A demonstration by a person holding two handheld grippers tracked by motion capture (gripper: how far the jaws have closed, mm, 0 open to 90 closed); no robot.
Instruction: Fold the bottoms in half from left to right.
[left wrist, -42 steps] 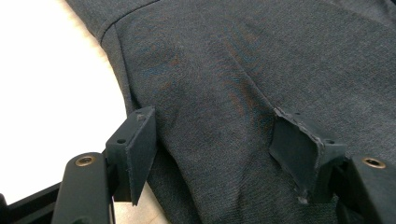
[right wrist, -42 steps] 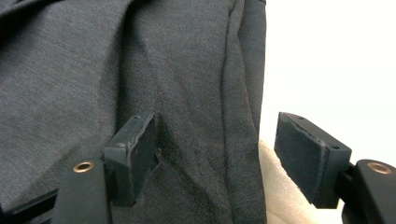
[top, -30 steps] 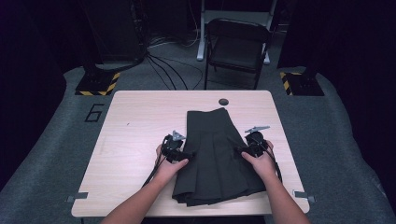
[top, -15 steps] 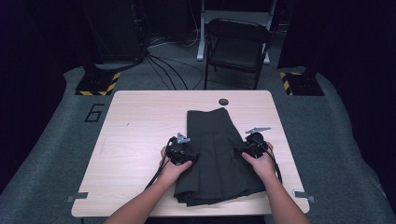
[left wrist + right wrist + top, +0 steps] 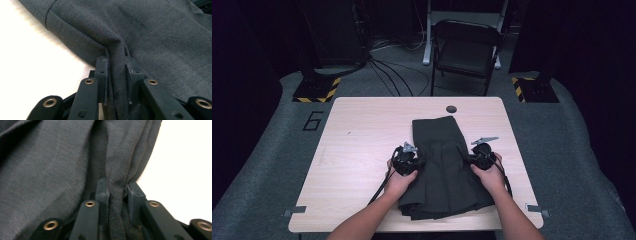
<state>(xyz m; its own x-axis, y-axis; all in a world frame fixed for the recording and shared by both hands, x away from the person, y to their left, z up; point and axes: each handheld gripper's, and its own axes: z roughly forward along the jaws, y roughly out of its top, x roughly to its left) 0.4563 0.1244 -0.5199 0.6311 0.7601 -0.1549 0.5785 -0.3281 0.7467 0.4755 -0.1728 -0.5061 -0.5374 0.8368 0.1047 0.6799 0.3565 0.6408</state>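
A dark grey pleated garment (image 5: 443, 165) lies flat on the light wooden table (image 5: 362, 145), narrow end away from the person. My left gripper (image 5: 413, 163) sits at its left edge and my right gripper (image 5: 472, 159) at its right edge, about halfway along. In the left gripper view the left gripper (image 5: 116, 65) has just been closing and pinches a raised fold of the grey cloth (image 5: 155, 37). In the right gripper view the right gripper (image 5: 117, 187) has also just been closing, and a ridge of the fabric (image 5: 50, 170) is bunched between its pads.
A small dark round hole (image 5: 451, 108) sits near the table's far edge, just beyond the garment. A folding chair (image 5: 467, 50) stands behind the table. Yellow-and-black striped stand bases (image 5: 317, 90) flank it on the floor, with cables between.
The left gripper has edged slightly right onto the garment's left side. The right hand has stayed in place at the right edge.
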